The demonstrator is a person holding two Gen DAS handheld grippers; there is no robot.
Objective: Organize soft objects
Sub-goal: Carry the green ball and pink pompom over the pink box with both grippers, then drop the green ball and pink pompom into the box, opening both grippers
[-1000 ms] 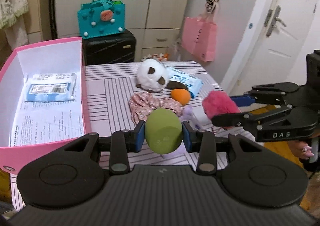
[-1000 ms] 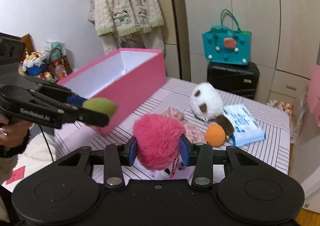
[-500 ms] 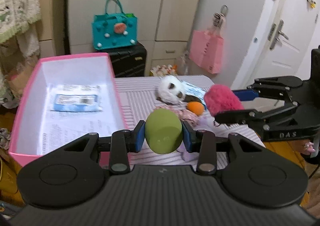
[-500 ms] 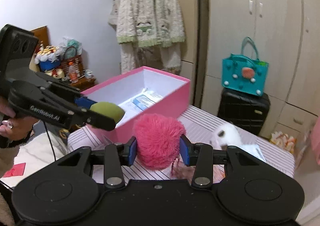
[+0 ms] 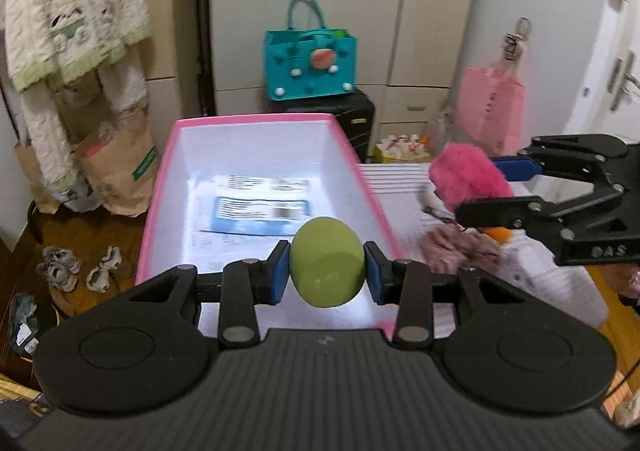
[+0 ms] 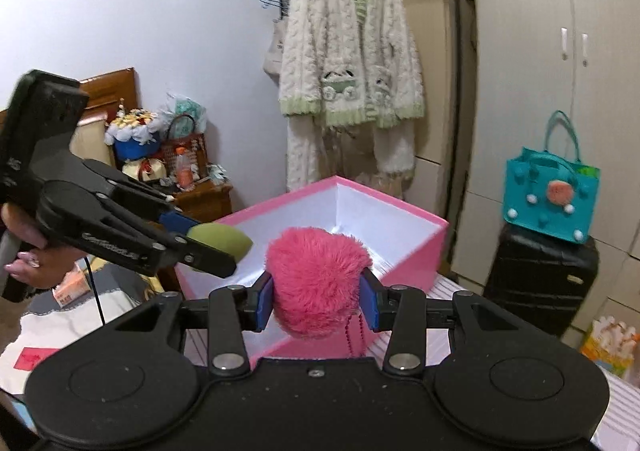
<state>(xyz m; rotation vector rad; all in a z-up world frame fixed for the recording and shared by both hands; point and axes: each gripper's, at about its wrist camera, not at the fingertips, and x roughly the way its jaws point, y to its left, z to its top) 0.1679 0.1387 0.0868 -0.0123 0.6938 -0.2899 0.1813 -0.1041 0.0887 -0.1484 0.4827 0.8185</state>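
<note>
Readable text: "DAS" embossed on the right gripper (image 5: 476,193) body in the left wrist view; lettering on the left gripper's arm in the right wrist view starts "Gen", the rest is blurred. Printed lines on the blue-and-white packet (image 5: 262,213) in the box are too blurred to read.

Left gripper (image 5: 326,277) is clamped on a green egg-shaped sponge (image 5: 326,263), blue pads pressing both sides, sponge centred between them. It hangs over the near end of the open pink box (image 5: 362,179).

Right gripper is clenched on a pink fluffy pom-pom (image 6: 318,281), pads sunk into the fur, a red bead strand dangling below. It sits at the box's near edge, just beside the sponge.
</note>
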